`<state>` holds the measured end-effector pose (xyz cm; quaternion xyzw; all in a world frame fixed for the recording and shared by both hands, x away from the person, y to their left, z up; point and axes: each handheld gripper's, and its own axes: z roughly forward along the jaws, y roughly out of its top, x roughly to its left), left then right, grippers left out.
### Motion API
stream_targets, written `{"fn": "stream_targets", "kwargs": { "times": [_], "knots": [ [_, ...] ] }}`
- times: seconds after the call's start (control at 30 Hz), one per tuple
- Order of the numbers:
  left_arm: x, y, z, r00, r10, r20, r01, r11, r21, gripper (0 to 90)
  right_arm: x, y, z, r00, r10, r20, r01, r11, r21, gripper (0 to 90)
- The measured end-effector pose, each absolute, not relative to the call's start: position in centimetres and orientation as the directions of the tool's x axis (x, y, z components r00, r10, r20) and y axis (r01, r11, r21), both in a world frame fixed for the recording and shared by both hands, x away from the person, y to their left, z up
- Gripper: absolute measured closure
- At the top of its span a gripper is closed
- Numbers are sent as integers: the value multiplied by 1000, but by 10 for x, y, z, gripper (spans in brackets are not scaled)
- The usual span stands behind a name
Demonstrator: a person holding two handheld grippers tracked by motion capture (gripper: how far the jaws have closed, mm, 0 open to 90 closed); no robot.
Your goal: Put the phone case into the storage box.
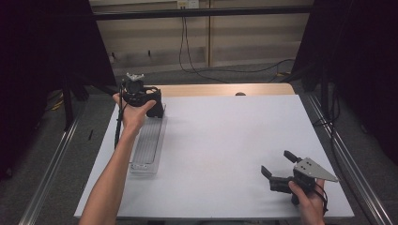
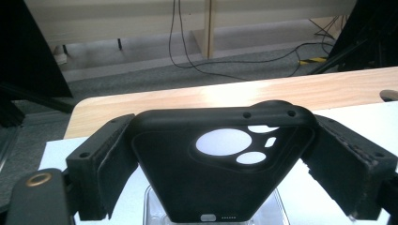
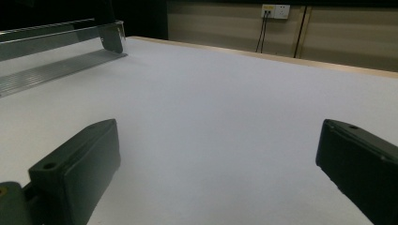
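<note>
The left claw (image 2: 225, 187) grips the phone case (image 2: 220, 173) directly above the clear tray's (image 1: 146, 140) far end; the right claw (image 1: 277, 168) idles open, well away.

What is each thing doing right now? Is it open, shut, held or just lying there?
Left tongs: shut on the black rubbery phone case, held up over the far left of the table.
Black rubbery phone case: clamped by its sides, camera holes facing the left gripper view.
Clear ribbed plastic tray: lying flat on the table, nothing in it.
Right tongs: open, holding nothing.
White table: bare in the middle.
</note>
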<state>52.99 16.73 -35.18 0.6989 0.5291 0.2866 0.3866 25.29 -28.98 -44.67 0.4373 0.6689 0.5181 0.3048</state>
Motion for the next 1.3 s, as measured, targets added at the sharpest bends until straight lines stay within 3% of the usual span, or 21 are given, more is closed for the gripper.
{"fn": "stream_targets", "kwargs": {
  "times": [1.3],
  "knots": [
    [538, 169, -359, 294, 954, -50, 516, -114, 849, 98, 253, -289, -447, -437, 898, 46, 274, 84, 958, 0]
  ]
}}
